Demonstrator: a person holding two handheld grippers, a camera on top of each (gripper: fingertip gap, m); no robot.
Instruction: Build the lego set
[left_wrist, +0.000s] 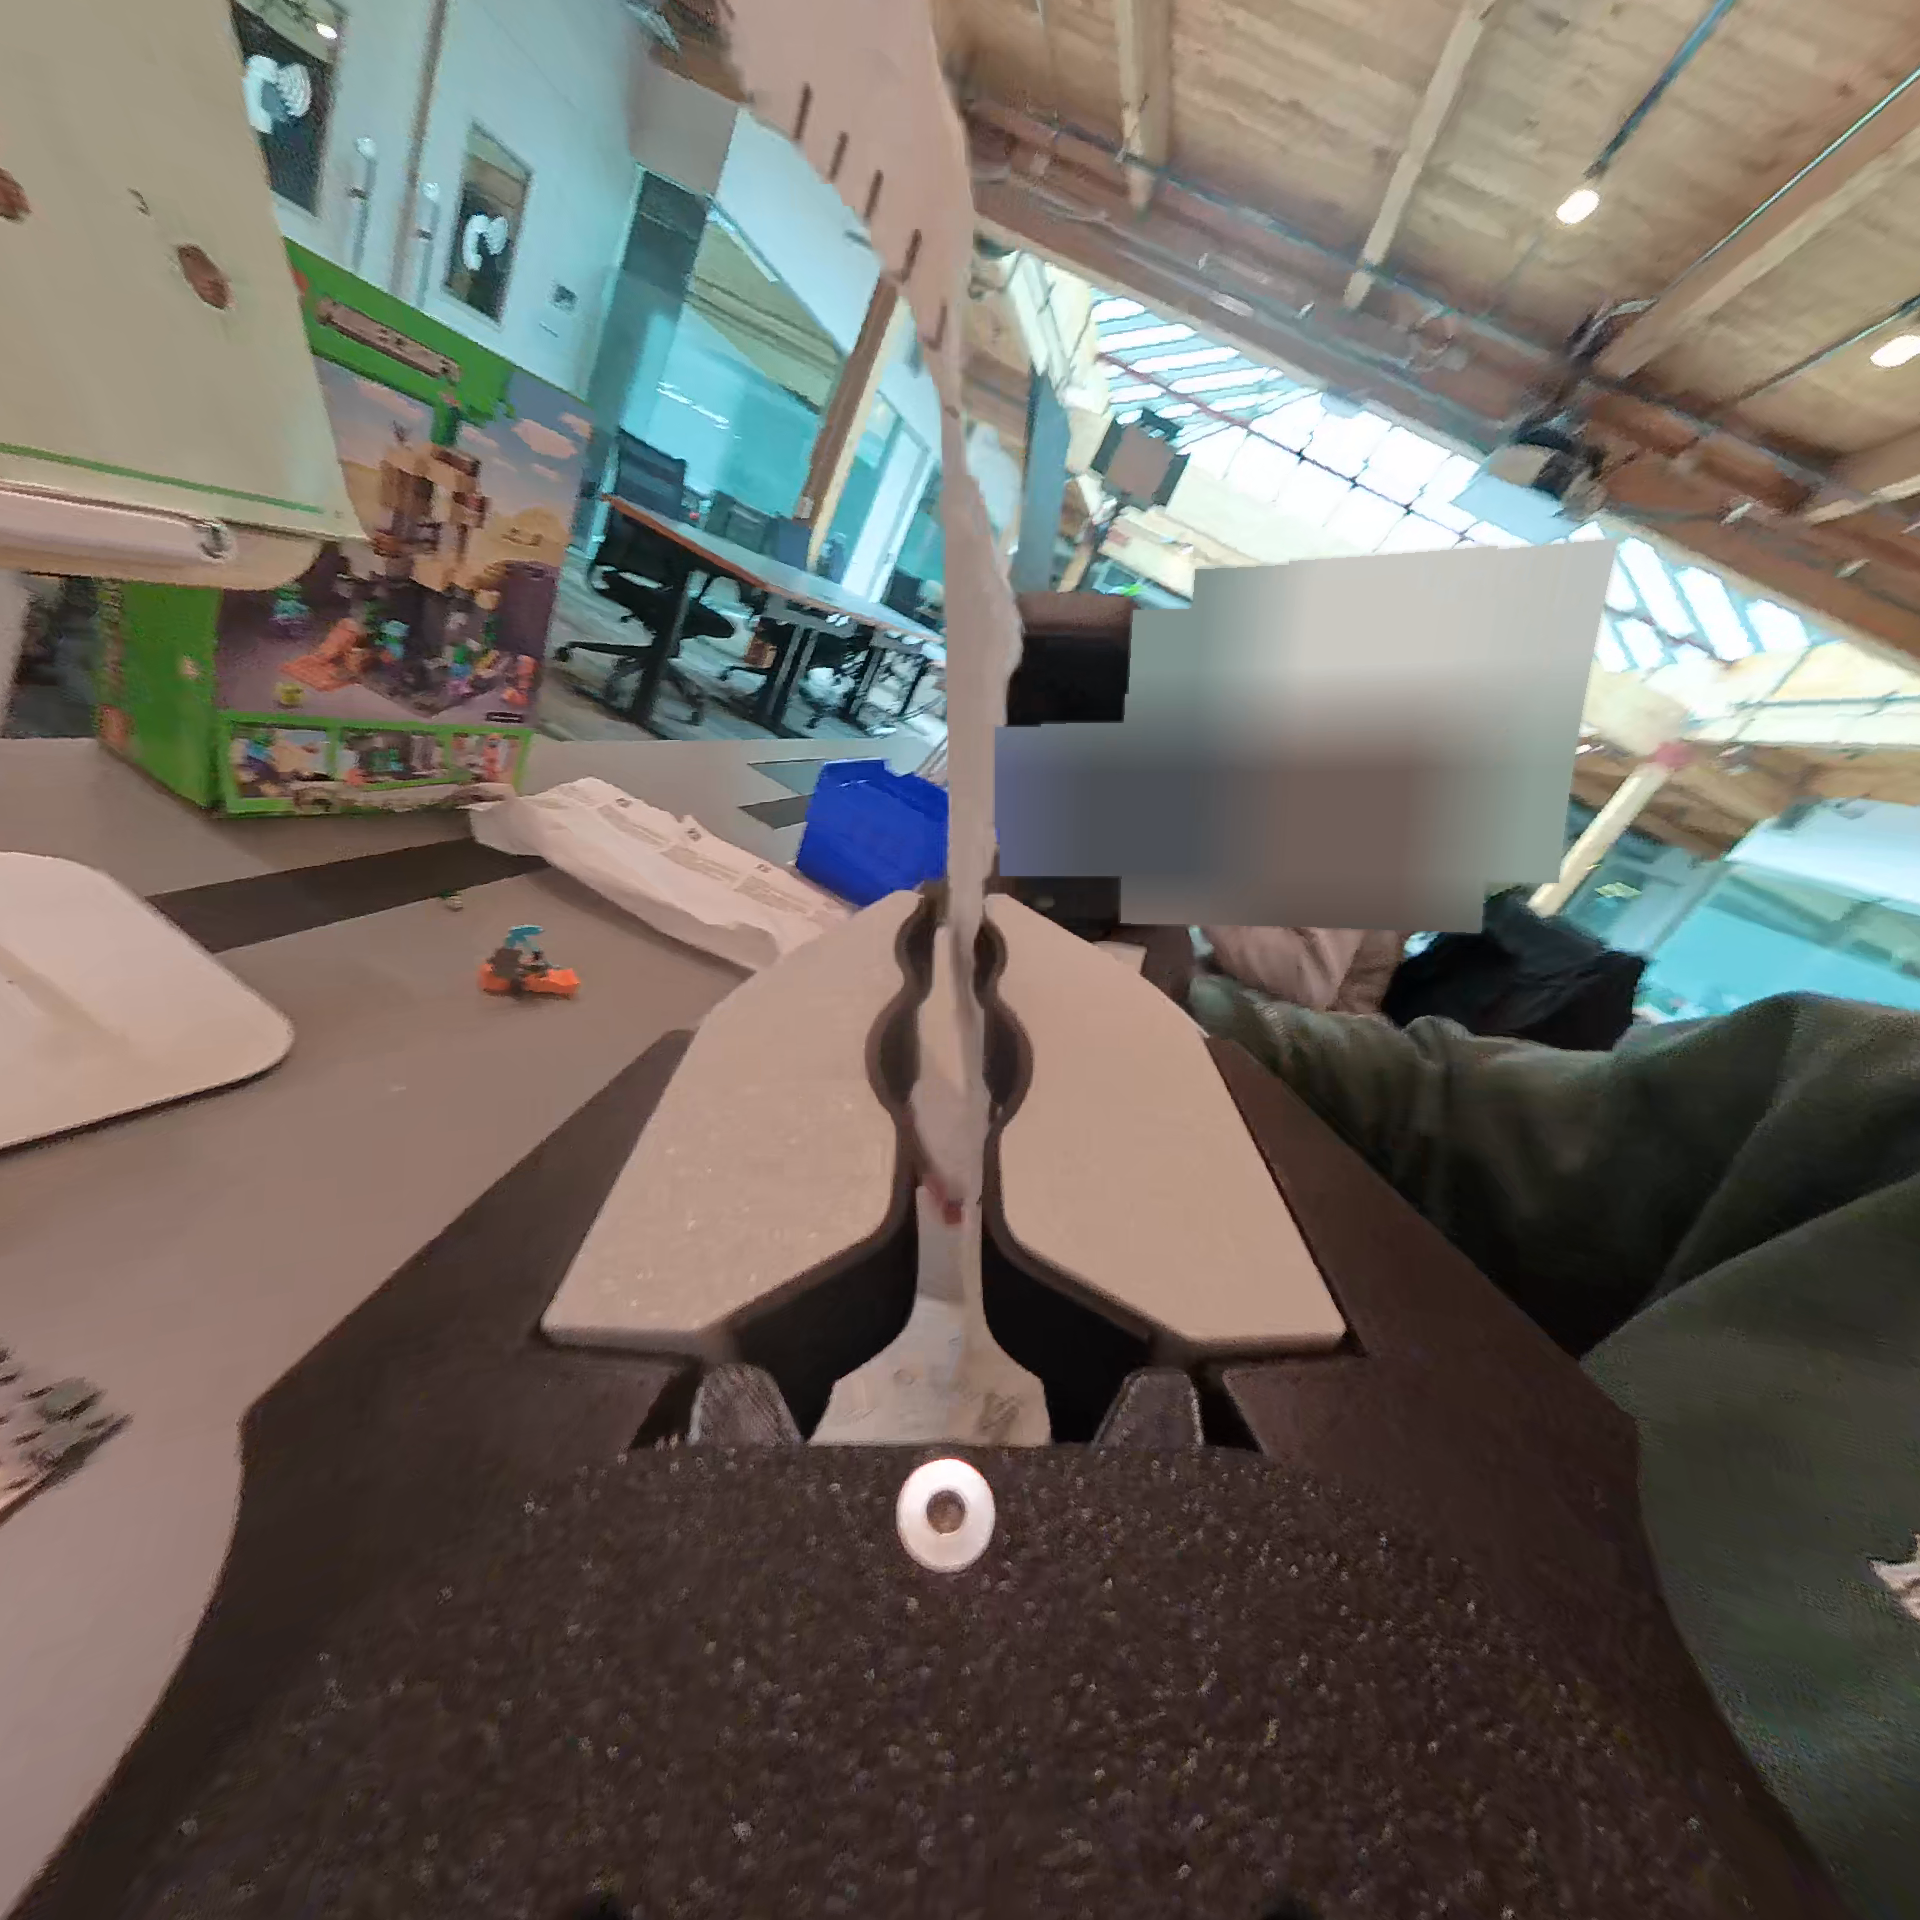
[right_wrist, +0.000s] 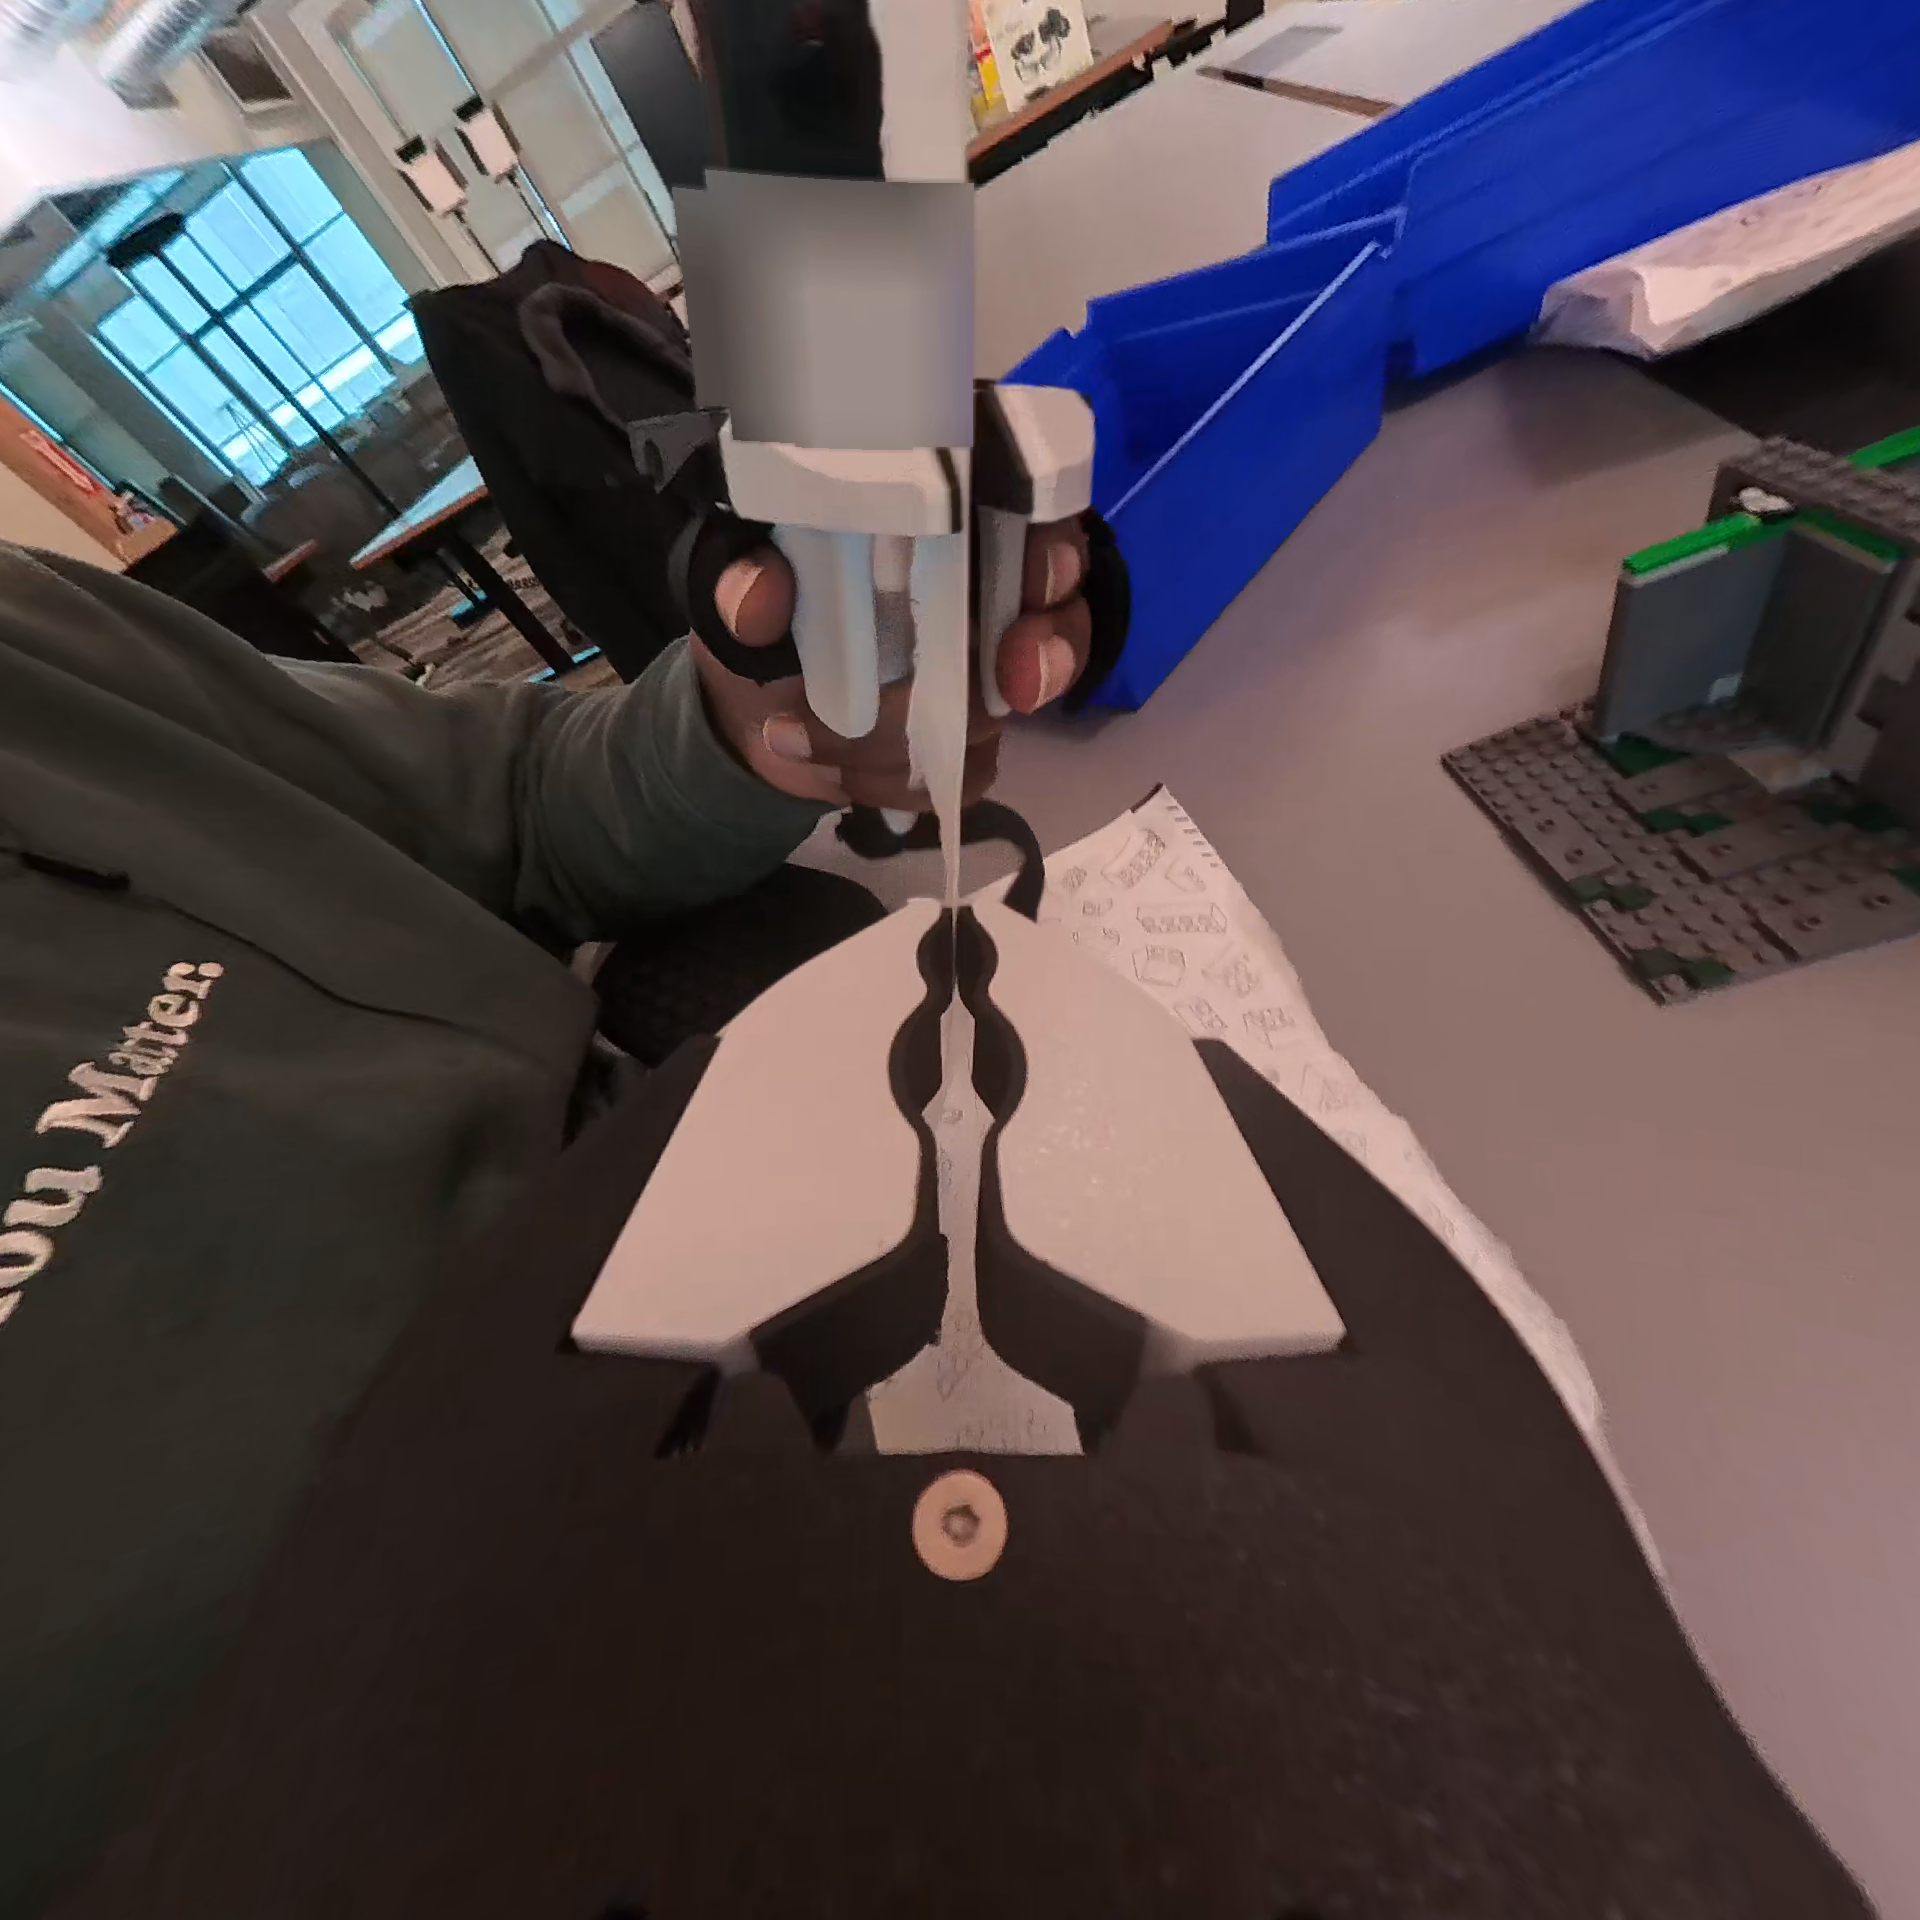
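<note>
My left gripper (left_wrist: 961, 914) is shut on a white paper bag (left_wrist: 971, 623). The bag runs up from between its pads as a torn strip with a perforated edge. My right gripper (right_wrist: 954, 914) is shut on the same paper bag (right_wrist: 1195, 956), which is printed with brick drawings and hangs down to its right. The bag is stretched thin between the two grippers. In the right wrist view the left gripper (right_wrist: 920, 665) shows straight ahead, held by a hand, with the paper between its fingers. A grey Lego build (right_wrist: 1714, 831) on a baseplate stands on the table at the right.
A green Lego box (left_wrist: 395, 582) stands at the back left. Another white paper bag (left_wrist: 665, 862) lies beside a blue bin (left_wrist: 873, 831). A small orange build (left_wrist: 530, 971) and a white tray (left_wrist: 125, 987) sit on the grey table. Blue bins (right_wrist: 1299, 343) line the far side. Across from one pair of fingers to the other is roughly 7 cm. Left tips and right tips are each some 25 cm from the grey Lego build (right_wrist: 1714, 831).
</note>
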